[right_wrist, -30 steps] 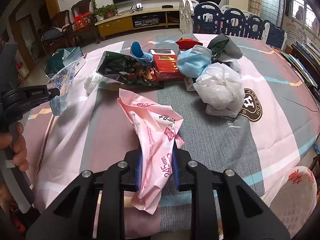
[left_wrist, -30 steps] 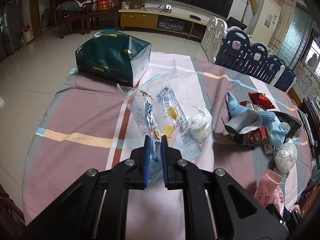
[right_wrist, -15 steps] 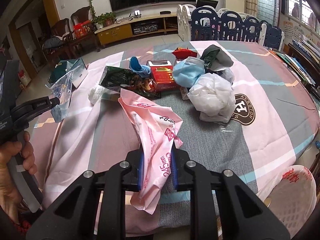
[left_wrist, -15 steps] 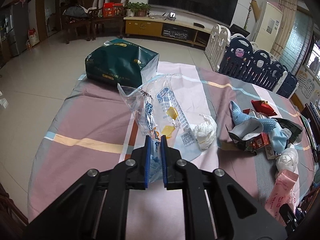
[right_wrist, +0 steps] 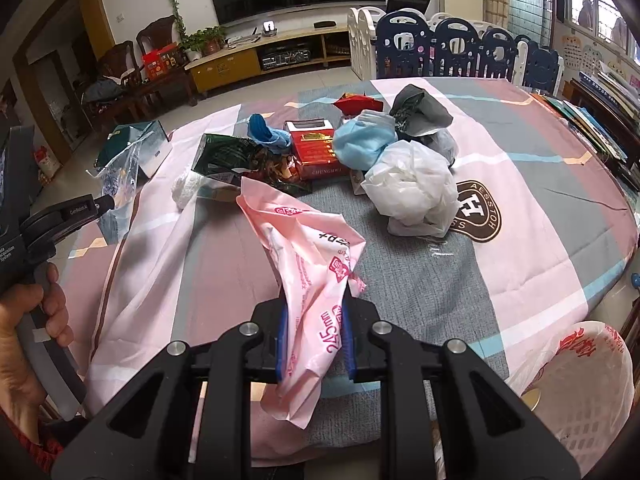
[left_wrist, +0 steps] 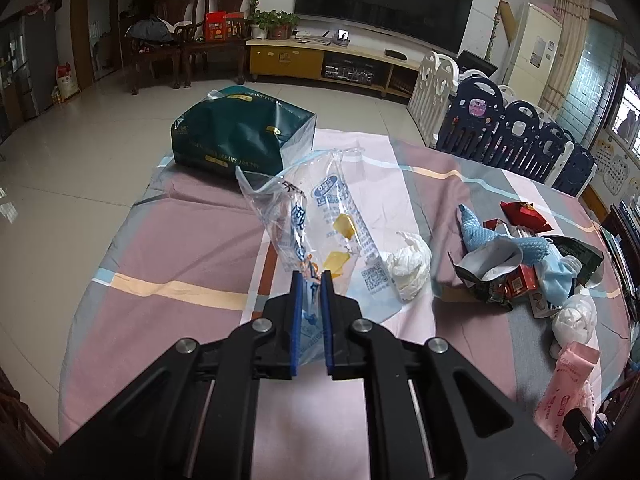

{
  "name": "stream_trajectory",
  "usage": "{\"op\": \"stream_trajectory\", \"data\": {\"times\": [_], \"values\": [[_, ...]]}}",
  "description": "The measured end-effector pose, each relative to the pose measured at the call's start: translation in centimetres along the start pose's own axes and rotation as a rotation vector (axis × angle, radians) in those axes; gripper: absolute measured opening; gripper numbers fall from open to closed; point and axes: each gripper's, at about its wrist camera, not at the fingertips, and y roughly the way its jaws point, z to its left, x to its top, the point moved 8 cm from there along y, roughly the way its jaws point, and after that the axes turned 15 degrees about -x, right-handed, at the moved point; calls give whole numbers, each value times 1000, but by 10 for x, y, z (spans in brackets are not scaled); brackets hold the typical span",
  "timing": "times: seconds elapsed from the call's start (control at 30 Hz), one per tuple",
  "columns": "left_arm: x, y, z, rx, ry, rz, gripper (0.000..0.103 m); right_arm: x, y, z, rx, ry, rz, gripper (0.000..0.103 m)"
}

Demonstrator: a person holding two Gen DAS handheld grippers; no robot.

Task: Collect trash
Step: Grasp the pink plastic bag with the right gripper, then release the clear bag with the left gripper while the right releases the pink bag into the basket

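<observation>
My left gripper (left_wrist: 310,276) is shut on a clear plastic bag (left_wrist: 316,216) with blue print and holds it above the table; it also shows at the left of the right wrist view (right_wrist: 116,184). My right gripper (right_wrist: 314,308) is shut on a pink plastic wrapper (right_wrist: 308,248), lifted over the near table edge. More trash lies on the table: a white tissue wad (left_wrist: 408,260), a dark green foil bag (right_wrist: 240,160), a red box (right_wrist: 316,150), a blue mask (right_wrist: 360,140) and a white plastic bag (right_wrist: 412,188).
A white basket lined with a bag (right_wrist: 576,376) stands off the table's edge at the lower right. A dark green bag (left_wrist: 240,140) sits at the table's far edge. The table has a pink and grey striped cloth (right_wrist: 540,168). Baby fence panels (left_wrist: 512,136) stand behind.
Both grippers have risen and drawn back a little from the table, each still holding its bag. The trash on the table has not moved.
</observation>
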Motion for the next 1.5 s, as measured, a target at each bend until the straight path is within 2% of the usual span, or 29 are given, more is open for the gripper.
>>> {"op": "stream_trajectory", "data": {"times": [0.17, 0.33, 0.4, 0.5, 0.6, 0.7, 0.87, 1.0, 1.07, 1.2, 1.3, 1.33, 1.37, 1.43, 1.47, 1.5], "values": [[-4, -16, -4, -29, 8, -28, 9, 7, -13, -2, 22, 18, -22, 20], [-18, -56, -13, -118, 1, -86, 9, 17, -44, -17, 64, 69, -69, 20], [-23, -74, -14, -109, -26, -103, 9, 18, -55, -25, 81, 84, -87, 20], [-33, -105, -34, -133, -30, -134, 9, 16, -68, -42, 97, 108, -98, 20], [-50, -132, -63, -156, -20, -125, 9, 13, -82, -70, 115, 139, -104, 20], [-70, -151, -103, -205, 24, -95, 9, 8, -103, -107, 110, 145, -133, 20], [-115, -165, -190, -361, 141, 18, 9, -18, -129, -183, 56, 166, -148, 20], [-160, -159, -261, -432, 297, 126, 9, -58, -131, -248, -20, 229, -90, 20], [-189, -155, -295, -495, 358, 209, 9, -76, -130, -276, -50, 269, -65, 20], [-237, -148, -345, -588, 478, 325, 12, -102, -125, -306, -59, 333, -13, 20], [-264, -134, -358, -580, 513, 406, 23, -118, -118, -314, -80, 347, 28, 21], [-268, -130, -357, -566, 512, 423, 37, -122, -116, -316, -72, 362, 46, 21], [-269, -128, -353, -555, 509, 426, 52, -125, -113, -318, -60, 379, 63, 24], [-266, -127, -349, -531, 493, 413, 66, -129, -112, -317, -16, 414, 79, 32], [-261, -125, -347, -525, 486, 403, 72, -128, -114, -317, -3, 416, 76, 35], [-257, -127, -345, -514, 476, 387, 73, -127, -117, -316, -4, 414, 66, 46]]}}
